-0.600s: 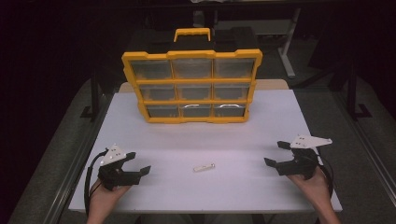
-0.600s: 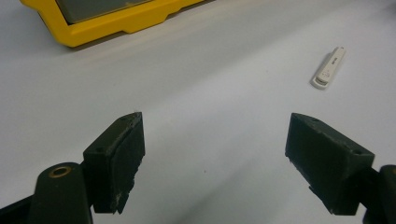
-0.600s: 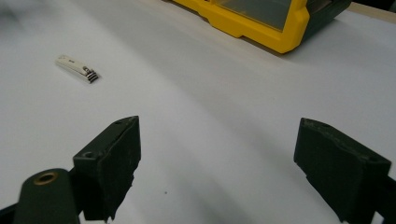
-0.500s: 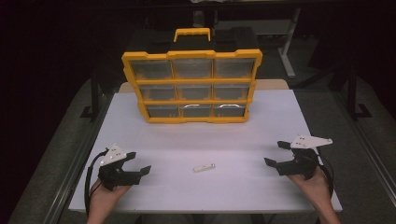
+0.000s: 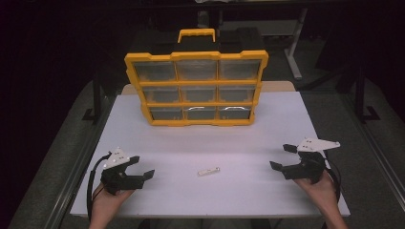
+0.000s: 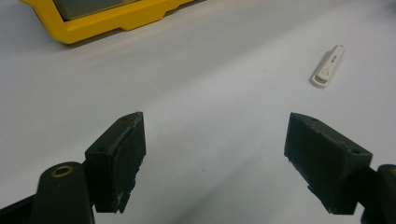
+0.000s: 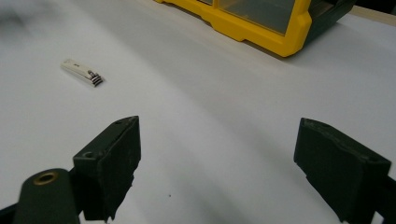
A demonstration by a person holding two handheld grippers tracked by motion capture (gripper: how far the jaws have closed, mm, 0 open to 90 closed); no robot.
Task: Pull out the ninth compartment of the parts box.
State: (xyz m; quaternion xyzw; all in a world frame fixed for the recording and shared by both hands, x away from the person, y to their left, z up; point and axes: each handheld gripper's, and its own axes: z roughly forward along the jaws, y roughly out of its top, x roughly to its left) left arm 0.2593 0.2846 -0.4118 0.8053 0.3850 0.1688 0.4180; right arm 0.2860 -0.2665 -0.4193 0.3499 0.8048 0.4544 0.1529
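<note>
No change since a moment ago: both grippers' fingers wide and empty, left gripper point(image 5: 138, 168) and right gripper point(image 5: 282, 156) flanking nail clipper point(image 5: 208, 171) on table point(image 5: 191, 143), reach not begun.

Setting: lab or workshop test station, dimly lit. One plain white work table point(image 5: 286, 124) on a metal frame, grey floor around it. One yellow parts organizer point(image 5: 196, 88) with nine clear drawers and a carry handle, standing upright. Further desk legs point(image 5: 293, 52) in the dark behind.
</note>
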